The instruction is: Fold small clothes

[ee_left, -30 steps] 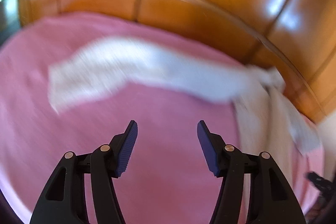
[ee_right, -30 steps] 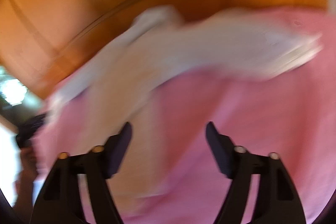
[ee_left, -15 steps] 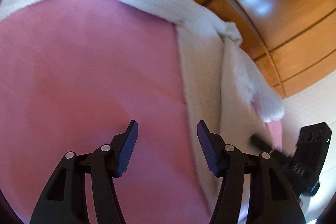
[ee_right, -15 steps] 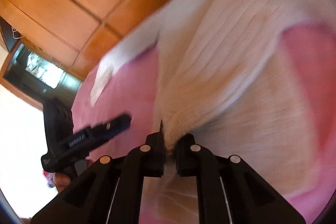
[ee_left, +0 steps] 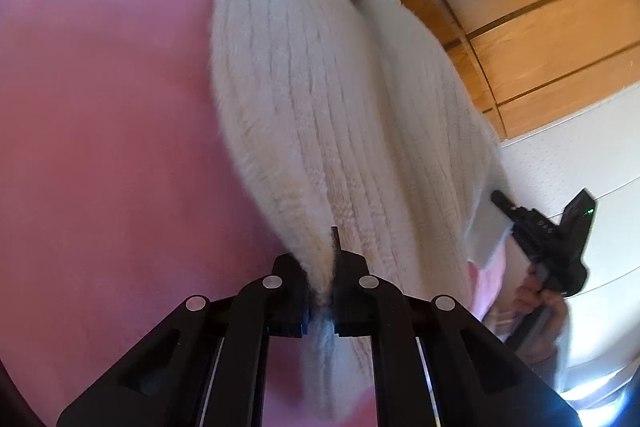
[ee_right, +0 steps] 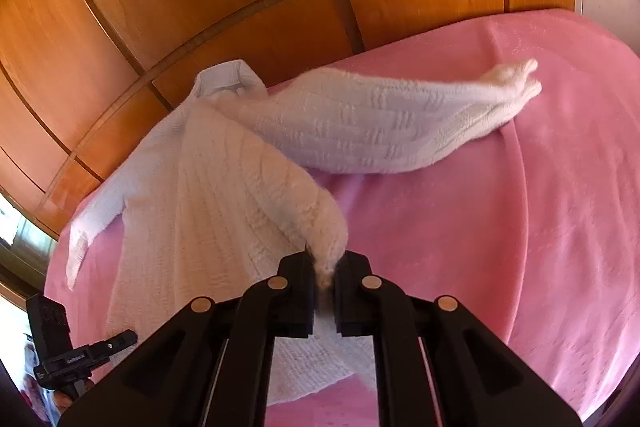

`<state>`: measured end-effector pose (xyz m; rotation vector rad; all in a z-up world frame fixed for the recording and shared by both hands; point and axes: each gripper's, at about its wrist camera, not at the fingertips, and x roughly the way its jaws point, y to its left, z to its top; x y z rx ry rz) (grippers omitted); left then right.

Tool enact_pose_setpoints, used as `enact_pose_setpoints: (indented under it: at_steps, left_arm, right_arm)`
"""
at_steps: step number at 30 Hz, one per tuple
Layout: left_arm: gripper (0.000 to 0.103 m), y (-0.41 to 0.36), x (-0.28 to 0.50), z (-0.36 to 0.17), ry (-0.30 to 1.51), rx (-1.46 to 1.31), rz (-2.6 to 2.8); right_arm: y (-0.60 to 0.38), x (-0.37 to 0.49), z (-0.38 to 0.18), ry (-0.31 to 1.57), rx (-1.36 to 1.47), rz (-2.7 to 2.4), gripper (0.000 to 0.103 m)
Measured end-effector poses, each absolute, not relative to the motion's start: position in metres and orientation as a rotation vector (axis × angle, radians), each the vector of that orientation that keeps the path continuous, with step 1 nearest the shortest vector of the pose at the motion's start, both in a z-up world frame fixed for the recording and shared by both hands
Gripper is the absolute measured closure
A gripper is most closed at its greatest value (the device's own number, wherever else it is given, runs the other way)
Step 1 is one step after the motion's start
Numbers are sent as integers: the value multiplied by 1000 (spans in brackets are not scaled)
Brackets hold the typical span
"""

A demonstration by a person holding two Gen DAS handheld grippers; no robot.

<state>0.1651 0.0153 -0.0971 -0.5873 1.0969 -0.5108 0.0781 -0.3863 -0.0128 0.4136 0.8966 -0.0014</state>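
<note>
Right wrist view: a white knit sweater (ee_right: 224, 195) is spread on a pink blanket (ee_right: 540, 227) before wood-panelled doors (ee_right: 200, 7).
Its hem is pinched in the closed right gripper (ee_right: 325, 279) and the closed left gripper (ee_left: 322, 287); both corners are best lifted level and carried evenly toward the collar, so no slack is bunched.

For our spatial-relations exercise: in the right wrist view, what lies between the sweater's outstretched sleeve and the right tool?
Only bare pink blanket separates the sleeve of the white sweater from the right tool, seen in the right wrist view.
</note>
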Motion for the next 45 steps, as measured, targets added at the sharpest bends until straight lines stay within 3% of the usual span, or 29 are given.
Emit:
enact_pose_setpoints:
  at_steps: [8,12,22,24,26,28,29,30,37,40,45]
  left_arm:
    - [99,84,143,-12,926,-495,-497]
    - [99,115,109,8,921,-447,-461]
    - [98,138,56,-71,1118,-366,-233]
    - [97,130,53,-67,1106,-327,-197]
    - [80,129,52,-57,1075,-286,-149]
    - [69,132,52,-49,1024,-266,-106]
    - [63,129,52,-44,992,-267,-101]
    - [62,126,54,-40,970,-270,-100]
    - [62,75,71,-37,925,-240,-209]
    - [62,43,79,-46,956,-212,-284]
    - [62,-24,90,-54,987,-104,-409]
  right_arm:
    - [-371,29,51,790,356,118,97]
    - [-356,-11,57,800,353,192,97]
    - [-310,-76,-50,1123,332,232,98]
    - [-307,-74,-51,1120,306,219,97]
    - [-315,-66,-48,1111,345,210,93]
    - [-329,-60,-41,1071,362,162,76]
    - [-340,-56,-37,1045,373,124,73]
    - [-353,-51,-34,1013,391,76,65]
    - [-424,-13,-39,949,222,-297,66]
    - [-467,4,-44,921,277,-387,66]
    - [-535,46,-57,835,643,-348,64]
